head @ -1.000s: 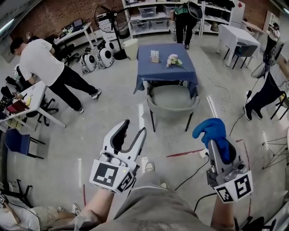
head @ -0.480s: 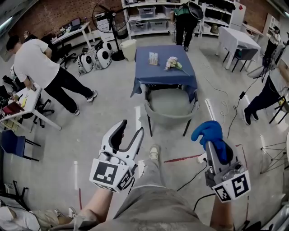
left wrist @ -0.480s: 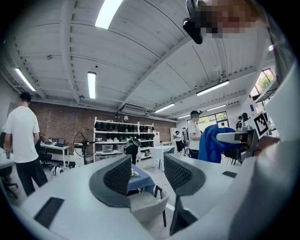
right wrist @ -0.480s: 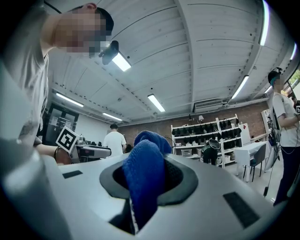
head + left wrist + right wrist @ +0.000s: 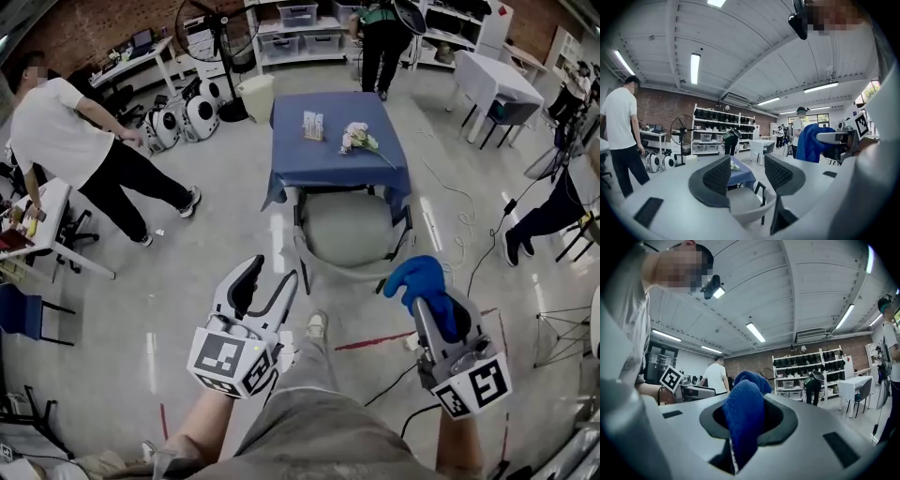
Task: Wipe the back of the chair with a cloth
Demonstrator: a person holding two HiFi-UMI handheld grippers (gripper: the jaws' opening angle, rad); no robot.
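Observation:
A grey chair [image 5: 345, 230] is tucked under a table with a blue cover [image 5: 333, 150]; its curved back [image 5: 328, 272] faces me. My left gripper [image 5: 272, 272] hovers just before the back's left end, open and empty; its jaws have just been opening. In the left gripper view the chair [image 5: 750, 206] shows between the open jaws. A blue cloth [image 5: 417, 279] bulges out of my right gripper [image 5: 427, 302], which is shut on it near the back's right end. In the right gripper view the cloth [image 5: 745, 413] fills the jaws and hides the chair.
A person in a white shirt [image 5: 66, 141] bends over a desk at the left. Another person [image 5: 380, 37] stands at the shelves behind the table, and a third [image 5: 558, 202] sits at the right. Cables [image 5: 403, 370] and red tape [image 5: 366, 340] cross the floor near my shoe [image 5: 314, 324].
Both grippers have advanced toward the chair, which now lies closer, right in front of them. The cloth stays in the right gripper. The person at the left has stepped forward.

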